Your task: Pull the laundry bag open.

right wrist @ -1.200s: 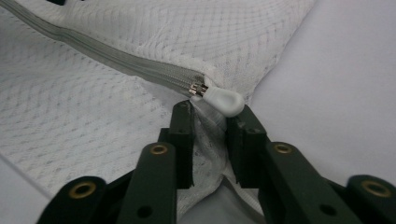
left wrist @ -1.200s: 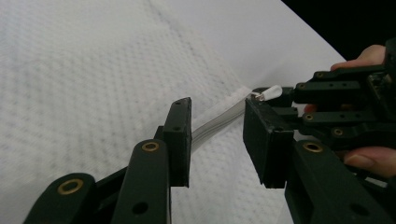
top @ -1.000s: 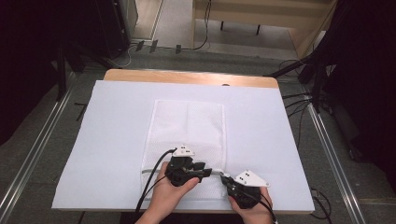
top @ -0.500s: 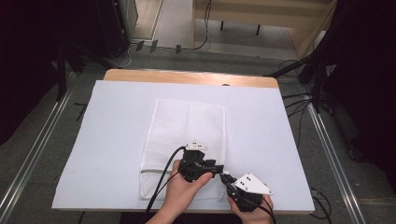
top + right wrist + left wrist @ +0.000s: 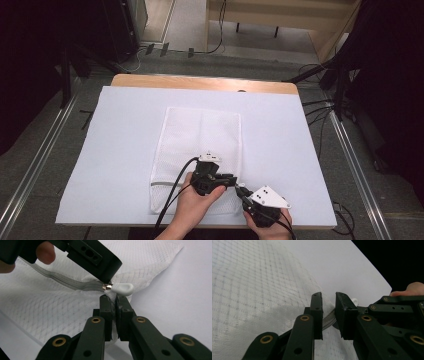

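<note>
The white mesh bag (image 5: 200, 155) lies flat on the white sheet (image 5: 115, 150), and both grippers work at its near right corner, where the grey zipper (image 5: 72, 285) ends.

The right gripper (image 5: 113, 302) is closed on the mesh fabric at that corner, just below the zipper's end; its pads pinch the cloth and hold the corner in place. The white zipper pull (image 5: 122, 288) lies directly above and in front of these jaws, very near to them, with its small metal slider (image 5: 107, 286) on the side toward the zipper.

The left gripper (image 5: 328, 303) comes from the opposite side. Its jaws have just been closing, but a gap remains between them; the zipper tape runs into this gap and the pull (image 5: 354, 300) lies just beyond the tips. The pads do not seem to press on anything yet.

The zipper's long axis runs away from the right gripper, along the near edge of the bag. The left gripper is therefore the one placed to take the pull, and probably it must draw it along this line, while the right one keeps the corner still.
</note>
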`<control>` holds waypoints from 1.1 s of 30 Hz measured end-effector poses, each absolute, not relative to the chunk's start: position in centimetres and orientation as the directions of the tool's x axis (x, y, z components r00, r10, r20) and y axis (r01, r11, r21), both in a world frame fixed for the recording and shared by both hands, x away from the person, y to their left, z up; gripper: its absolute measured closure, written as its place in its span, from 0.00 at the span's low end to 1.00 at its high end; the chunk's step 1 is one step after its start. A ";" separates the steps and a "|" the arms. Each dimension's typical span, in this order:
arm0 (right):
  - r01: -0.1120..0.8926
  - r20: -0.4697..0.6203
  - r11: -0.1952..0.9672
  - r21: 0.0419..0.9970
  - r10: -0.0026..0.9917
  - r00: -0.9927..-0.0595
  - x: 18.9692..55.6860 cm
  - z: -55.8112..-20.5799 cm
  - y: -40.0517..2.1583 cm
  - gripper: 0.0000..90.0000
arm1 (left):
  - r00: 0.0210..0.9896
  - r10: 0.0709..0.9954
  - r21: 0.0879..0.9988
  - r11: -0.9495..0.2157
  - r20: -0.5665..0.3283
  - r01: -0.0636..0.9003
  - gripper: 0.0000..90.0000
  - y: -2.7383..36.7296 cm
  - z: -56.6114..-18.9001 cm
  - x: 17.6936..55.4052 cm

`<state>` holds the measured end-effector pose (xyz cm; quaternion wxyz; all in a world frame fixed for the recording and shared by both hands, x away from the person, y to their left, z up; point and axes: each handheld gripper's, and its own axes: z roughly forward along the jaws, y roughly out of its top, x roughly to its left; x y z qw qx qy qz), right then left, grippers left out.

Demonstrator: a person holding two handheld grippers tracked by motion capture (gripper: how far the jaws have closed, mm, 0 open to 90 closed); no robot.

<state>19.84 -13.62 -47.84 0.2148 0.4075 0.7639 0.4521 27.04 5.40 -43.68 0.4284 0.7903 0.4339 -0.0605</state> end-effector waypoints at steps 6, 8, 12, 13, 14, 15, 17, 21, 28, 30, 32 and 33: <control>0.390 -0.010 0.294 0.873 0.810 -0.587 19.7 -47.7 -13.3 0.96 | 0.574 0.642 0.607 -0.205 -0.509 0.768 0.62 5.7 -43.8 27.6; 0.390 -0.009 0.296 0.872 0.806 -0.592 19.7 -47.8 -13.2 0.96 | 0.574 0.631 0.597 -0.210 -0.522 0.774 0.66 5.6 -44.0 27.8; 0.376 -0.031 0.316 0.871 0.799 -0.600 19.5 -47.8 -13.0 0.96 | 0.571 0.594 0.583 -0.201 -0.566 0.787 0.90 5.6 -44.4 28.2; 0.374 -0.033 0.318 0.871 0.798 -0.601 19.5 -47.8 -13.0 0.96 | 0.573 0.592 0.584 -0.201 -0.568 0.786 0.97 5.6 -44.4 28.1; 0.373 -0.034 0.319 0.871 0.797 -0.603 19.5 -47.8 -13.0 0.96 | 0.584 0.596 0.594 -0.211 -0.552 0.777 1.00 5.6 -44.3 28.1; 0.373 -0.034 0.319 0.871 0.797 -0.603 19.5 -47.8 -13.0 0.96 | 0.590 0.597 0.598 -0.218 -0.544 0.771 1.00 5.5 -44.3 28.1; 0.377 -0.023 0.310 0.873 0.797 -0.603 19.5 -47.8 -13.0 0.96 | 0.599 0.592 0.603 -0.225 -0.539 0.765 1.00 5.6 -44.2 28.0; 0.390 0.017 0.275 0.879 0.798 -0.602 19.6 -47.9 -13.2 0.80 | 0.595 0.583 0.599 -0.218 -0.553 0.770 1.00 6.2 -44.0 28.3; 0.438 0.077 0.256 0.862 0.788 -0.611 19.9 -48.3 -13.2 0.93 | 0.593 0.570 0.598 -0.208 -0.569 0.774 1.00 6.8 -43.9 28.4; 0.435 0.079 0.252 0.864 0.787 -0.612 19.8 -48.2 -13.2 0.94 | 0.591 0.568 0.598 -0.204 -0.573 0.775 1.00 6.9 -43.9 28.5; 0.432 0.076 0.251 0.866 0.789 -0.610 19.8 -48.2 -13.3 0.96 | 0.592 0.578 0.604 -0.202 -0.562 0.771 1.00 6.9 -43.8 28.3; 0.428 0.069 0.255 0.867 0.790 -0.610 19.7 -48.1 -13.2 0.96 | 0.589 0.595 0.615 -0.192 -0.547 0.765 0.96 6.9 -43.7 28.1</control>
